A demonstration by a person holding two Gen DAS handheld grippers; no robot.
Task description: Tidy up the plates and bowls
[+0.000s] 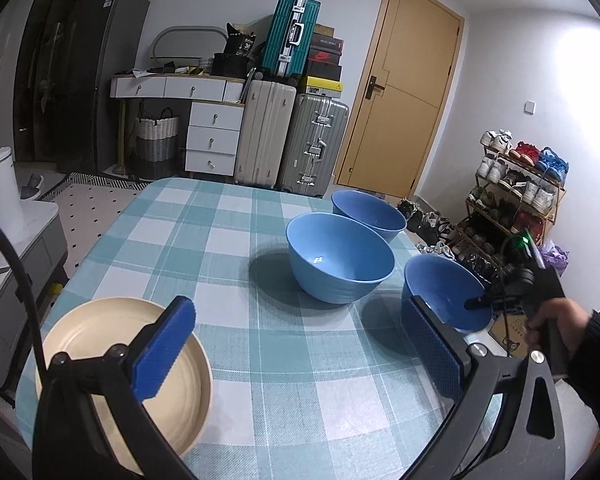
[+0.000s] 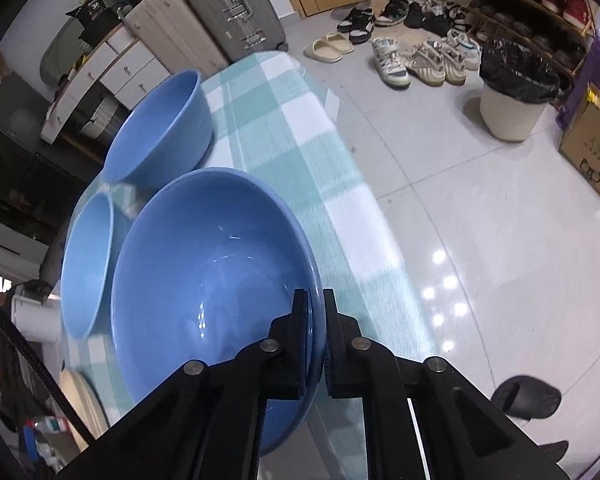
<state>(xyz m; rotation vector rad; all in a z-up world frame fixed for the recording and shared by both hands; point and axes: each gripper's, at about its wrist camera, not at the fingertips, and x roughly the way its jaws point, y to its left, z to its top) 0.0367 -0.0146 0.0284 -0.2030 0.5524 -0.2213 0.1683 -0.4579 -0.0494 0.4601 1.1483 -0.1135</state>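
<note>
Three blue bowls stand on the checked tablecloth (image 1: 236, 320). My right gripper (image 2: 317, 308) is shut on the rim of the nearest blue bowl (image 2: 204, 292), one finger inside and one outside; the left wrist view shows that bowl (image 1: 440, 280) at the table's right edge with the right gripper (image 1: 480, 302) reaching into it. The middle bowl (image 1: 340, 258) and the far bowl (image 1: 368, 210) sit behind it. A cream plate (image 1: 100, 328) lies at the front left. My left gripper (image 1: 300, 344) hovers open above the cloth, holding nothing.
The table's right edge drops to a tiled floor with shoes (image 2: 420, 60), a white bin (image 2: 512, 100), a cardboard box (image 2: 592, 148) and a shoe rack (image 1: 516, 200). Suitcases (image 1: 292, 136) and a drawer unit (image 1: 212, 136) stand beyond the far edge. A person's hand (image 1: 560, 320) grips the right tool.
</note>
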